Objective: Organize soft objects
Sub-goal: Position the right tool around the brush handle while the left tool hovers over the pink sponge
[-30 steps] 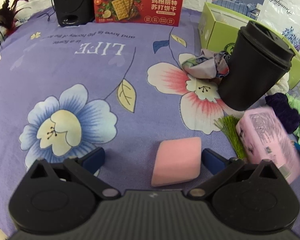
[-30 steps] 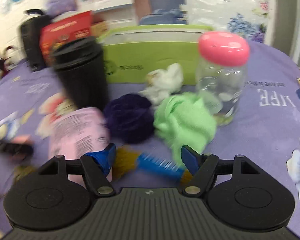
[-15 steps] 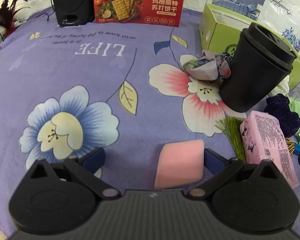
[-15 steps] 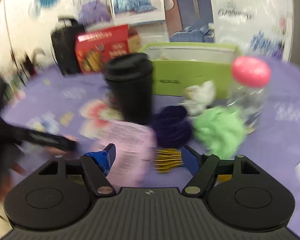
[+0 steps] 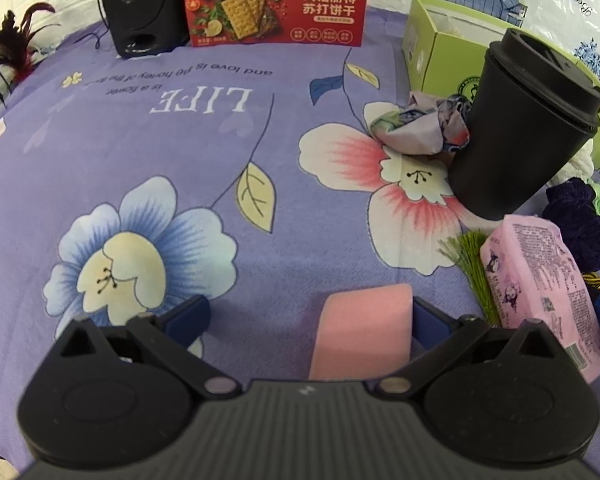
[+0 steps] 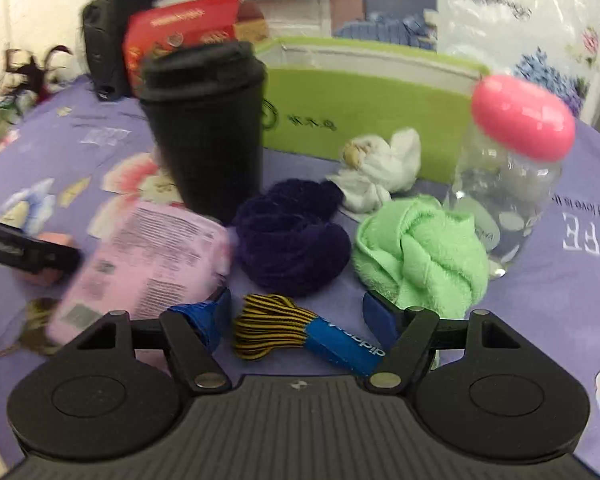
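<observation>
We hold our left tool wide by the pink sponge, ready to pinch; our right tool gapes near the cup, over the striped band.

Free: bare purple cloth fills my left view's upper left | Blocked: black cup, purple yarn, green towel, clear jar crowd my right view's centre.

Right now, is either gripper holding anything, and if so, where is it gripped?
Nothing is held. The left gripper stands open around the pink sponge, touching one side only. The right gripper is open over the striped laces.
</observation>
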Available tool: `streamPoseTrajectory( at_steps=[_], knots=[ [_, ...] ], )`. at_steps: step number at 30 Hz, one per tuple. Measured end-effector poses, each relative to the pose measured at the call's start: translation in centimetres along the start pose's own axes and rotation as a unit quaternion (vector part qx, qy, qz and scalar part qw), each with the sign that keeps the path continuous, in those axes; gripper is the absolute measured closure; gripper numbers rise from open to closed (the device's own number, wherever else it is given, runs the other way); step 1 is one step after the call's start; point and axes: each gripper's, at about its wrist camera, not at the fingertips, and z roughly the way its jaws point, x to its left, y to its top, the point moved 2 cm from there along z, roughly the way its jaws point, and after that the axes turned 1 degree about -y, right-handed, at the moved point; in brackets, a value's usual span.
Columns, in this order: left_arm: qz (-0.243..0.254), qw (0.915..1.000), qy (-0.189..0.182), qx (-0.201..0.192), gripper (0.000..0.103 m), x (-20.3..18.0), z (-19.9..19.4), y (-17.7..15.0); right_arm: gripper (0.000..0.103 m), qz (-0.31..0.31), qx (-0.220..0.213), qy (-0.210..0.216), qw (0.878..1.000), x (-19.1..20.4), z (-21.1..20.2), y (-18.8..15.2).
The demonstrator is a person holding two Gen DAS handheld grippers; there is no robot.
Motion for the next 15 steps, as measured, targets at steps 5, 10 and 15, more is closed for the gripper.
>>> streamPoseTrajectory(
  at_steps=[5,10,15],
  knots=[
    [0.002,1.0000,0.000,-0.003,0.000,0.0,0.0,-0.1,0.044,0.050,-0.001,-0.073,0.996,-4.9,-3.2,-2.6],
    [0.010,0.9999,0.003,-0.010,0.000,-0.2,0.0,-0.3,0.044,0.117,-0.011,-0.084,0.989,-9.6,-7.7,-5.1],
    [0.009,0.9999,0.001,-0.008,0.000,0.0,-0.3,-0.5,0.043,0.067,-0.027,-0.090,0.993,-8.4,-8.8,-5.5]
  ],
)
